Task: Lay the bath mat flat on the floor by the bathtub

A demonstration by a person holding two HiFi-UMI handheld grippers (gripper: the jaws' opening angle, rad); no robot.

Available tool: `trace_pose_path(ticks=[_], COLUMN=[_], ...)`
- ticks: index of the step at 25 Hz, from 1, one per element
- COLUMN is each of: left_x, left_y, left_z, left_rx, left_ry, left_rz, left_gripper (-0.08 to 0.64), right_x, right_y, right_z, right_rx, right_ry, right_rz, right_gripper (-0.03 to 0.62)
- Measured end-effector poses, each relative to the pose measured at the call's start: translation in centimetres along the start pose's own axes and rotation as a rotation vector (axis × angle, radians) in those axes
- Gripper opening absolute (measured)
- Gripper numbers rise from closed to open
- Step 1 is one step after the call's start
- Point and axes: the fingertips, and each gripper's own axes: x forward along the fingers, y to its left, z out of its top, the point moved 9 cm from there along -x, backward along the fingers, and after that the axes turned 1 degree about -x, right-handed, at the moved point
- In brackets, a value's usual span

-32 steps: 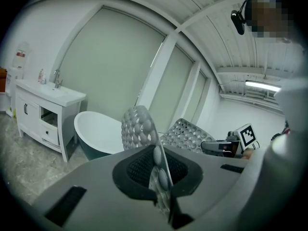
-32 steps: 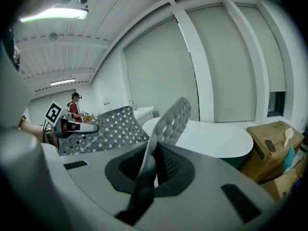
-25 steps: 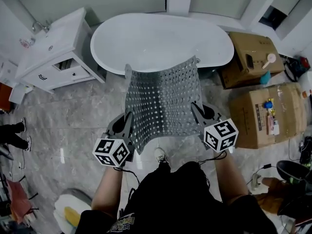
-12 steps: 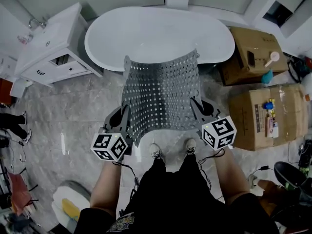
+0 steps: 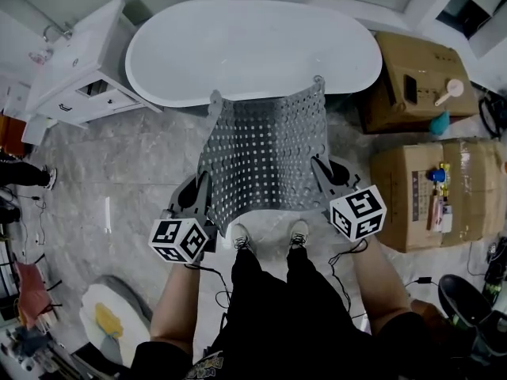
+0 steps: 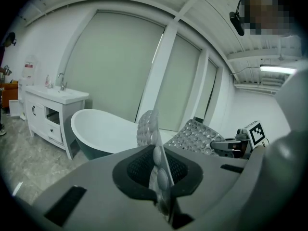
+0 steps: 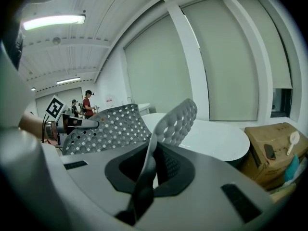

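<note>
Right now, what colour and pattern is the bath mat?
Grey bath mat, gridded with small holes; best in head view.

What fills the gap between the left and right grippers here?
The grey bath mat. The left gripper and the right gripper each pinch one side edge, and it spans the gap between them, clearest in the head view.

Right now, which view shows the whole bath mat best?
Head view: the bath mat shows whole, held up between the left gripper and right gripper, in front of the bathtub. Each gripper view shows only its pinched edge and a curled part.
</note>
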Motion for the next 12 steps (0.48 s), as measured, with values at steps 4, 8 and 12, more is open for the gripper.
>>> trace_pose_path(ticks=[4, 8, 12], left_x=[1.4, 2.8, 4.2], left_y=[-2.5, -3.5, -2.9], left_z=[-2.5, -4.5, -6.4], left_rx=[-0.025, -0.053, -0.05], left_ry=[0.009, 0.027, 0.061], left_rz=[0.024, 0.033, 0.04], left_gripper=[0.028, 0.028, 0.028], right_x=[-1.1, -1.5, -0.8], right_y=[-2.8, -4.5, -5.6], right_z=[-2.1, -4.0, -6.2], right_rx=[0.006, 0.019, 0.044], right_ry=[0.015, 0.038, 0.061], right_rz=[0.019, 0.027, 0.011], right_gripper=[0.029, 0.029, 0.029])
